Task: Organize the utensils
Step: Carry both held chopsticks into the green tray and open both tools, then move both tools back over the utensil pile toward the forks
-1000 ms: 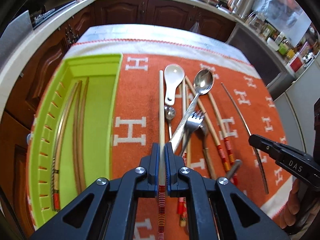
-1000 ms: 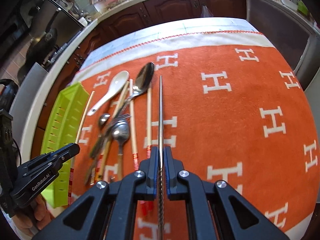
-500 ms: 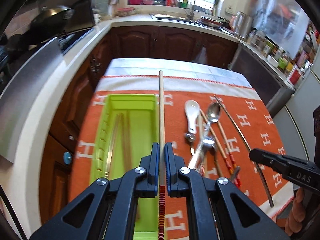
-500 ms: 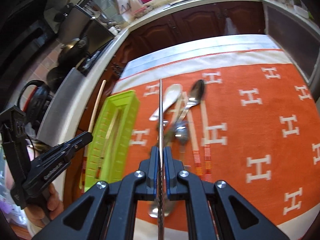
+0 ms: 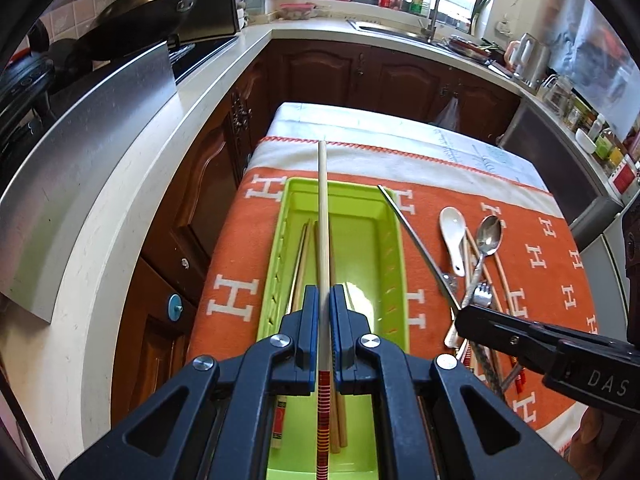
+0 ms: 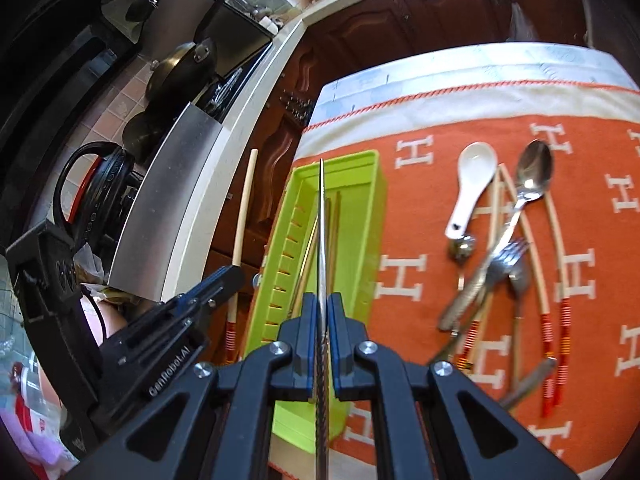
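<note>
My left gripper is shut on a wooden chopstick with a red-striped end, held in the air over the green tray. My right gripper is shut on a metal chopstick, also in the air above the green tray. The tray holds several wooden chopsticks. In the left wrist view the right gripper and its metal chopstick show at the right; in the right wrist view the left gripper and its wooden chopstick show at the left.
On the orange cloth right of the tray lie a white ceramic spoon, a metal spoon, a fork and several red-ended chopsticks. Kitchen counter and cabinets run along the left.
Both grippers have lifted their chopsticks off the cloth and moved left, from the utensil pile to above the green tray.
</note>
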